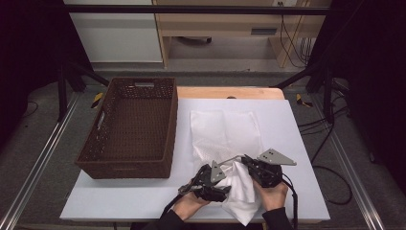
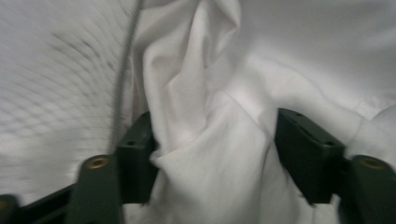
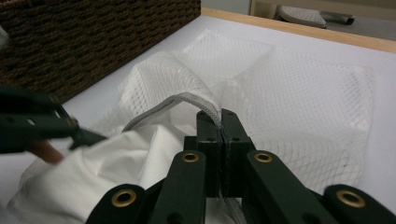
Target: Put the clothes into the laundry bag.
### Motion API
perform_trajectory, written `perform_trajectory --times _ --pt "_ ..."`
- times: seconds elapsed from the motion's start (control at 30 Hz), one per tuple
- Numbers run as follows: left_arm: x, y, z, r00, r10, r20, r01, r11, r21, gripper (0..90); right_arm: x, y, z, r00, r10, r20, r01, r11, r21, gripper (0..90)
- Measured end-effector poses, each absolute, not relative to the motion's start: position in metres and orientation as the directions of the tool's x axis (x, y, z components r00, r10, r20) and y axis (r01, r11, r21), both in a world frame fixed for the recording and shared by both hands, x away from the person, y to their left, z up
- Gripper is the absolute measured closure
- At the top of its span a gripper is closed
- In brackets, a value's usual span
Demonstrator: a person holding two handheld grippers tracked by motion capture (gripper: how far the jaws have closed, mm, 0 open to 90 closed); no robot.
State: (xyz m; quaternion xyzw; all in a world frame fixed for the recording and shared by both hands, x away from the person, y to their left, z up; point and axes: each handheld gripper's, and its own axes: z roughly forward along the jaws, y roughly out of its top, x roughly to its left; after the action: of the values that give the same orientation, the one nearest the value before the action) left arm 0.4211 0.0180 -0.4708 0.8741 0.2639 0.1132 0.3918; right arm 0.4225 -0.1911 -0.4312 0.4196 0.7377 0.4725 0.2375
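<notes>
Right gripper (image 3: 219,126) is clamping tight on the zipper edge of the white mesh laundry bag (image 1: 225,132), jaws fully together, lifting that edge so the bag mouth is arching open. Rest of the bag is lying flat on the white table (image 1: 297,143), just right of the brown wicker basket (image 1: 131,127), not touching it.

Left gripper (image 2: 215,154) is sitting at the bag's near end, beside the right one and on the basket side of it. Its jaws are standing apart with a bunched fold of the white cloth (image 1: 239,189) between them; left pad looks to be touching the fabric, right pad is clear of it, so released, not gripping. The left gripper view is blurred, so that contact is a best read.

The cloth is piling at the bag mouth, its tail trailing toward the near table edge, well away from the basket.
</notes>
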Motion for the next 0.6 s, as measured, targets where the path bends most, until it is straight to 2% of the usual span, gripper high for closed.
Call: perform_trajectory --times 0.07,0.13,0.2,0.33,0.5,0.6 --pt "0.422 0.017 -0.472 0.833 0.553 -0.019 0.372 -0.535 0.759 55.9 0.423 -0.191 -0.432 -0.536 0.843 0.045 0.397 0.204 0.895 88.6" --pt "0.420 0.015 -0.468 0.825 0.565 0.028 0.346 -0.544 0.765 68.4 0.423 -0.190 -0.432 -0.536 0.843 0.046 0.399 0.205 0.894 88.6" --pt "0.420 0.014 -0.460 0.828 0.559 0.028 0.327 -0.523 0.787 77.0 0.423 -0.190 -0.433 -0.538 0.842 0.045 0.399 0.208 0.893 88.6" --pt "0.429 0.004 -0.451 0.815 0.578 0.040 0.320 -0.507 0.800 77.9 0.424 -0.190 -0.434 -0.540 0.839 0.058 0.401 0.196 0.895 88.6" --pt "0.452 -0.012 -0.465 0.783 0.613 0.107 0.323 -0.548 0.772 77.0 0.423 -0.189 -0.433 -0.543 0.837 0.060 0.397 0.193 0.897 88.6" --pt "0.461 -0.015 -0.475 0.771 0.621 0.139 0.319 -0.567 0.759 73.4 0.422 -0.190 -0.431 -0.546 0.836 0.061 0.393 0.191 0.900 88.6"
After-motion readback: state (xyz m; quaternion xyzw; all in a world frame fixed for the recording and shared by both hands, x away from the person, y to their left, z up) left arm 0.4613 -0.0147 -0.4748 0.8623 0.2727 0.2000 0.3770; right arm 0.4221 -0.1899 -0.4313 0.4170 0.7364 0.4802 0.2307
